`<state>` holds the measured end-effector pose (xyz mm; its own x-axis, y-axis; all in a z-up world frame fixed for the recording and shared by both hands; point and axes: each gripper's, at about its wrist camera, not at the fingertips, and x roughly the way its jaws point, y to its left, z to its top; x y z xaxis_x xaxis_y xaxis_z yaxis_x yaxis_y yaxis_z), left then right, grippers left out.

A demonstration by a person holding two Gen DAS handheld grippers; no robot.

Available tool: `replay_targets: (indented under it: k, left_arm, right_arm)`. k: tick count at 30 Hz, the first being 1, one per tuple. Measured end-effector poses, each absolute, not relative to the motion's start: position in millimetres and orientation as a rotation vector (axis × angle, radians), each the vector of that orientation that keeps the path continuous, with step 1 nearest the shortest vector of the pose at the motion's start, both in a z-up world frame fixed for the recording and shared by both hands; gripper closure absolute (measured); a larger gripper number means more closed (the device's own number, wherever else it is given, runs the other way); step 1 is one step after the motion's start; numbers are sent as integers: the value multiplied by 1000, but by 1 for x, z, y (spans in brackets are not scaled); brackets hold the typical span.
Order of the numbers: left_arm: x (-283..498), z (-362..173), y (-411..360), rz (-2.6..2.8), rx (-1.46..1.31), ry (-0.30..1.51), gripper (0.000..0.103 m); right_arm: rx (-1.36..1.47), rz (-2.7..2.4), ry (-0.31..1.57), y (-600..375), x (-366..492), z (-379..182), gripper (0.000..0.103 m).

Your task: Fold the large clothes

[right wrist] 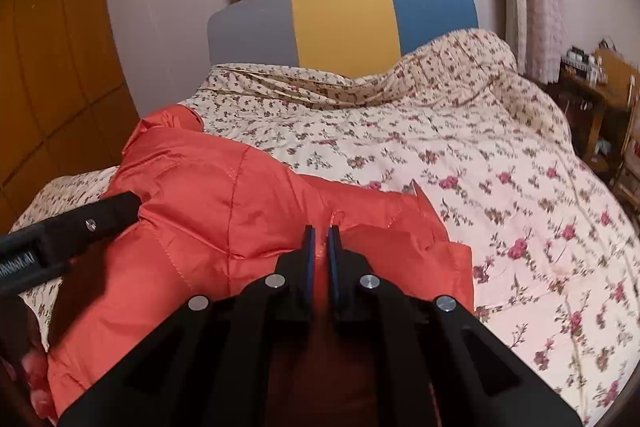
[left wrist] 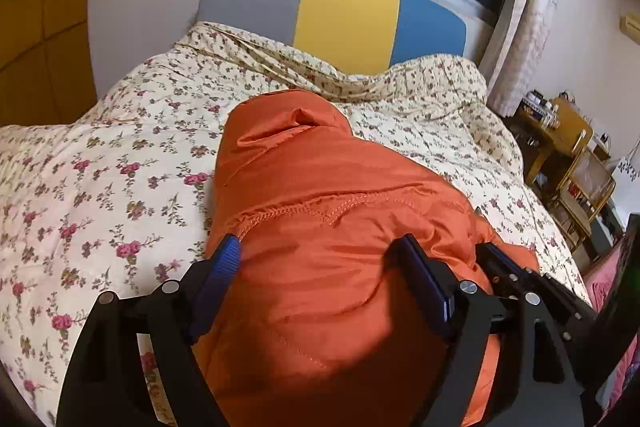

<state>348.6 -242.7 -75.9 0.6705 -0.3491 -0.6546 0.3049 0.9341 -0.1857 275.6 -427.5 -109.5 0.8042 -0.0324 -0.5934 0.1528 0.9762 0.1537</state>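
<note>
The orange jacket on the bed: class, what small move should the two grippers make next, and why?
Probably the left gripper should close on the orange jacket. Its jaws stand wide apart with puffy fabric bulging between them, the pads not pressing, while the right gripper looks shut on a pinch of the jacket. With only one side gripped, moving the garment over the floral quilt would likely skew the fold.

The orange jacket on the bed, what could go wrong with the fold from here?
The right hand-held gripper is shut on only a thin pinch of the orange jacket, so the slick fabric may slip out. The left hand-held gripper stands open around a puffy bulge, holding nothing, so that side could sag onto the floral quilt and spoil the fold.
</note>
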Motion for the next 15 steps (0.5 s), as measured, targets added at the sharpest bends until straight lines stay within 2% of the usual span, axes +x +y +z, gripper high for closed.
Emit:
replay_targets:
  k: [8,15]
  left_arm:
    - [373,-99,-259,-318,-6,815,5]
    - [386,-123,-257,-300,-30,806,3]
  right_arm:
    - [263,-75,679,-440,292,-130,99]
    - [269,-74,722,-436,307,-141,99]
